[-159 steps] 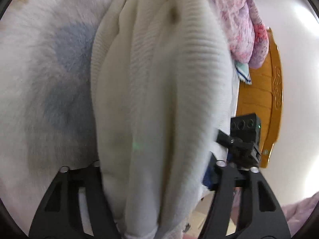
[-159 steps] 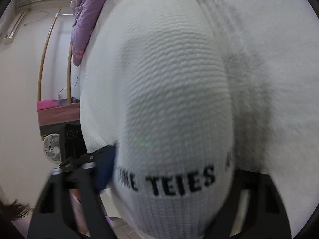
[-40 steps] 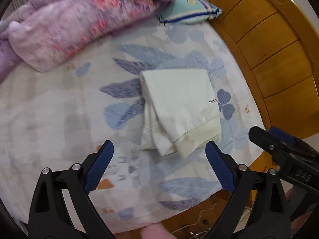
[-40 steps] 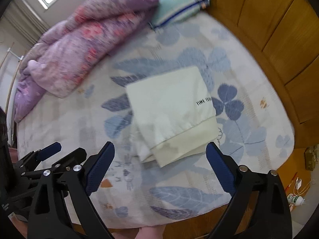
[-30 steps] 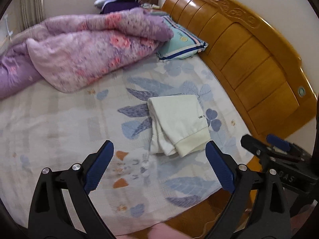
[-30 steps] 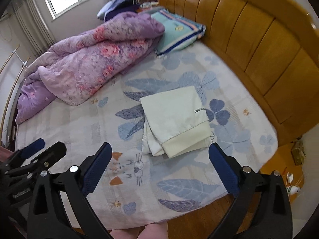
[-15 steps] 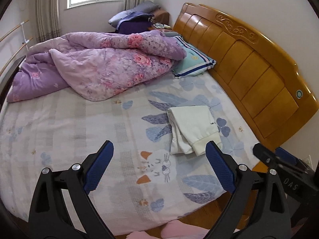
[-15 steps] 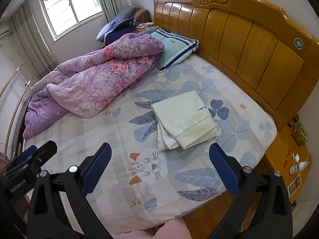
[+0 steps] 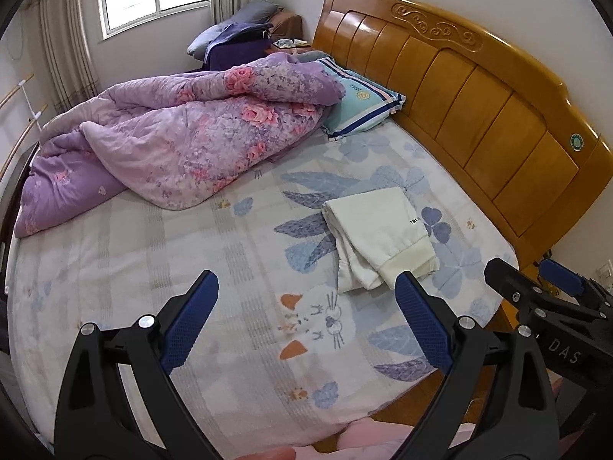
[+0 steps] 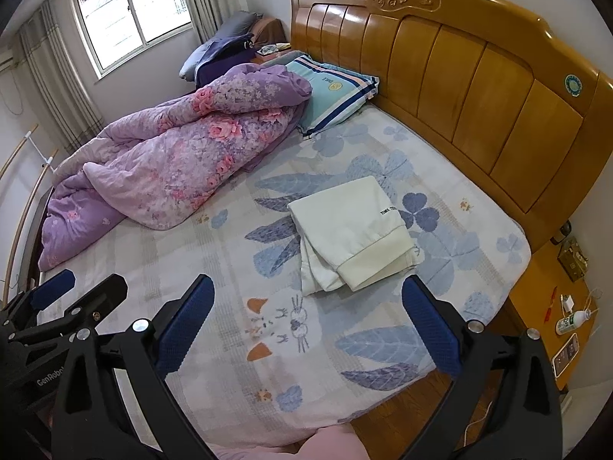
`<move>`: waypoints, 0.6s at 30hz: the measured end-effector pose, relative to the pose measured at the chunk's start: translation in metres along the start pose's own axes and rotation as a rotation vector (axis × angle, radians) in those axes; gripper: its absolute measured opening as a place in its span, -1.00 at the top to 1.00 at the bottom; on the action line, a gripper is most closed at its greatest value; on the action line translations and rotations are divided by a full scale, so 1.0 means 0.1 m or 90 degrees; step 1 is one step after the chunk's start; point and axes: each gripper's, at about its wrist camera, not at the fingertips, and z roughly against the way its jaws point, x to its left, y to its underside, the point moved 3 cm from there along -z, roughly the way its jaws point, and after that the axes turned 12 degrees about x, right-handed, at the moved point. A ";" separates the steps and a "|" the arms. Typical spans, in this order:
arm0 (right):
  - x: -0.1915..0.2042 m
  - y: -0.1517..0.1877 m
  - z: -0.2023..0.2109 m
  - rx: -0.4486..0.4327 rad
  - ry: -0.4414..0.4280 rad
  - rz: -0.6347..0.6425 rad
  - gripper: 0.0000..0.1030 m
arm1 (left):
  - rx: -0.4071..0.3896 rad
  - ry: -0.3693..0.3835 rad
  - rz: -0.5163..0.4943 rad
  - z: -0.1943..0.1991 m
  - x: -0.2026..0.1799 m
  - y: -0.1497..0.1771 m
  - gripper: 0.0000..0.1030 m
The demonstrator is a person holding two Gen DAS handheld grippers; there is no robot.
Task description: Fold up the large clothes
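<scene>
On the bed with the pale leaf-printed sheet (image 10: 214,253) and carved wooden headboard (image 10: 479,76) lies, near the headboard, one folded cream knit garment (image 10: 352,234), probably soft, light and best taken at its ribbed hem, while the left gripper (image 9: 306,306) and right gripper (image 10: 306,308), two altogether, hover wide apart and empty.

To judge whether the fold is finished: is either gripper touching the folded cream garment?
Apart. In the right wrist view, the folded cream garment lies alone on the bedsheet, with the open right gripper held clear above.
</scene>
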 end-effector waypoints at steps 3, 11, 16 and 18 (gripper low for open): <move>-0.01 0.00 -0.01 0.003 0.000 -0.005 -0.84 | 0.002 0.003 -0.005 -0.02 0.00 -0.01 -0.82; -0.02 -0.02 -0.04 0.010 -0.001 -0.008 -0.84 | 0.004 0.004 -0.007 -0.03 0.00 0.00 -0.82; -0.02 0.00 -0.05 0.011 0.001 -0.009 -0.84 | 0.005 0.005 -0.009 -0.03 -0.01 0.01 -0.82; -0.01 0.00 -0.06 0.011 0.000 -0.008 -0.84 | 0.003 0.005 -0.009 -0.02 0.00 0.00 -0.82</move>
